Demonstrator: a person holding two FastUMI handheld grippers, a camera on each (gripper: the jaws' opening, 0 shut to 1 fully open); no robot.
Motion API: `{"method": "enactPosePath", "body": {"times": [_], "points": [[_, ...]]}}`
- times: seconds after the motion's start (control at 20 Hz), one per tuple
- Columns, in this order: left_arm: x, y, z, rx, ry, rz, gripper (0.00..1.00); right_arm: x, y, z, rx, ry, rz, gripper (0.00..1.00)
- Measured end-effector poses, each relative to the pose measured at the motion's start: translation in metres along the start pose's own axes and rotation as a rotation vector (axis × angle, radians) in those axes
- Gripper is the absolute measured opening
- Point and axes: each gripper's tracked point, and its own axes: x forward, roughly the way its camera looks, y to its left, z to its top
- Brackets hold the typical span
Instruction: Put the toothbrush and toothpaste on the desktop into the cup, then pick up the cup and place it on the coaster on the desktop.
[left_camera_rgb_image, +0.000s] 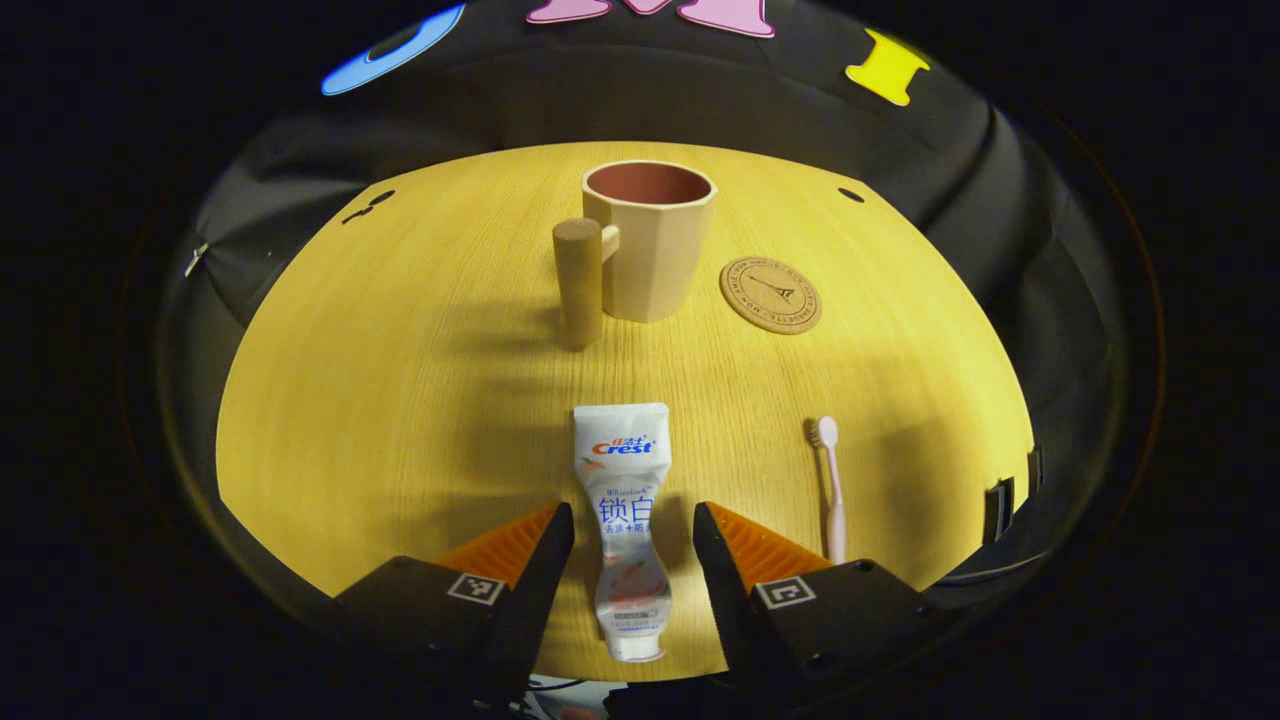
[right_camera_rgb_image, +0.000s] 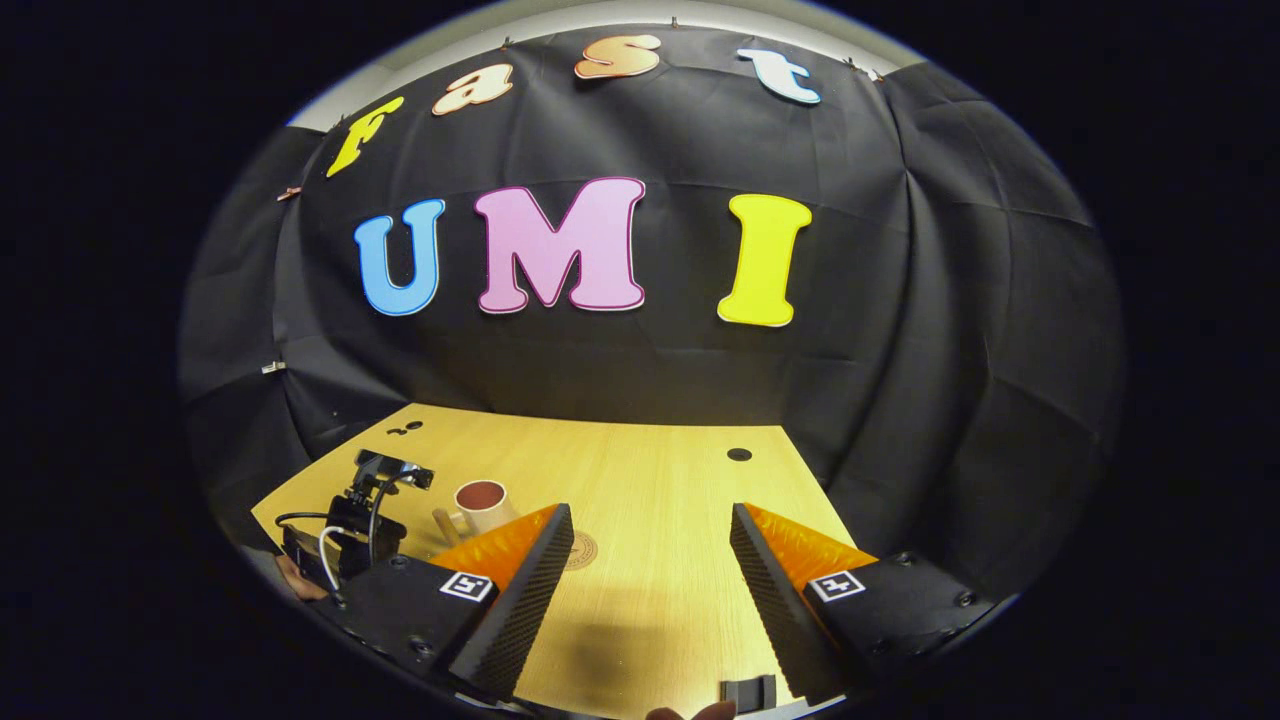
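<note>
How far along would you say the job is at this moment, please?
Nothing is done yet. The left tongs are open astride the toothpaste, which lies flat on the desktop. The toothbrush also lies there, the cup stands empty beside the coaster, and the right tongs are open, holding nothing.

coaster (left_camera_rgb_image: 770, 294) right of cup (left_camera_rgb_image: 648, 242), toothpaste (left_camera_rgb_image: 624, 520) before

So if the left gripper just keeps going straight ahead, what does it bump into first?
Most likely the toothpaste. The left gripper is open and the tube lies flat between its fingers, pointing straight ahead. Farther along the same line stands the cup. How high the gripper sits above the table is hard to tell.
</note>
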Motion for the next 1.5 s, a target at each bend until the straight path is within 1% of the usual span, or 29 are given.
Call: {"method": "enactPosePath", "body": {"times": [0.1,0.15,0.2,0.25,0.35,0.4,0.45,0.5,0.6,0.65,0.7,0.75,0.8,0.95,1.05,1.1,1.2,1.35,1.5], "points": [[0.006,0.002,-0.005,-0.003,0.031,0.014,0.75,0.001,-0.001,-0.004,0.000,0.011,0.000,0.97],[0.007,0.003,-0.004,0.000,0.028,0.022,0.69,0.001,-0.002,-0.007,0.004,0.018,-0.002,0.97],[0.009,0.002,-0.002,0.007,0.024,0.023,0.72,0.001,-0.002,-0.009,0.010,0.025,-0.004,0.97],[0.009,0.002,-0.004,0.013,0.031,0.028,0.67,0.002,-0.003,-0.012,0.014,0.033,-0.007,0.97],[0.010,0.000,-0.002,0.042,0.039,0.031,0.75,0.003,-0.001,-0.019,0.024,0.053,-0.010,0.97],[0.009,-0.002,-0.001,0.046,0.050,0.030,0.64,0.004,0.000,-0.022,0.033,0.063,-0.012,0.97],[0.010,-0.002,-0.003,0.047,0.061,0.031,0.61,0.004,0.003,-0.025,0.041,0.075,-0.010,0.97],[0.009,-0.002,-0.005,0.046,0.071,0.032,0.50,0.006,0.008,-0.030,0.051,0.094,0.001,0.97],[0.009,-0.004,-0.006,0.058,0.078,0.027,0.37,0.008,0.024,-0.042,0.083,0.150,0.041,0.98],[0.009,-0.003,-0.006,0.066,0.077,0.021,0.35,0.008,0.034,-0.053,0.109,0.192,0.069,0.88],[0.009,-0.003,-0.006,0.077,0.079,0.013,0.34,0.009,0.044,-0.064,0.133,0.243,0.088,1.00],[0.008,-0.002,-0.006,0.089,0.078,0.001,0.38,0.009,0.052,-0.079,0.154,0.299,0.102,1.00],[0.008,-0.001,-0.005,0.094,0.077,-0.014,0.30,0.010,0.058,-0.092,0.169,0.351,0.105,1.00],[0.005,-0.001,-0.007,0.105,0.077,-0.086,0.25,0.012,0.077,-0.125,0.170,0.470,0.108,0.97],[-0.003,0.001,-0.010,0.090,0.093,-0.147,0.23,0.018,0.089,-0.142,0.132,0.519,0.110,0.96],[-0.007,0.005,-0.008,0.085,0.083,-0.163,0.23,0.021,0.095,-0.150,0.109,0.535,0.115,0.96],[-0.021,0.016,0.003,0.093,0.037,-0.182,0.22,0.026,0.103,-0.170,0.077,0.577,0.118,0.95],[-0.043,0.038,0.020,0.103,-0.038,-0.183,0.22,0.036,0.119,-0.198,0.058,0.645,0.108,0.94],[-0.065,0.057,0.034,0.083,-0.098,-0.189,0.22,0.045,0.127,-0.222,0.016,0.700,0.090,0.94]]}}
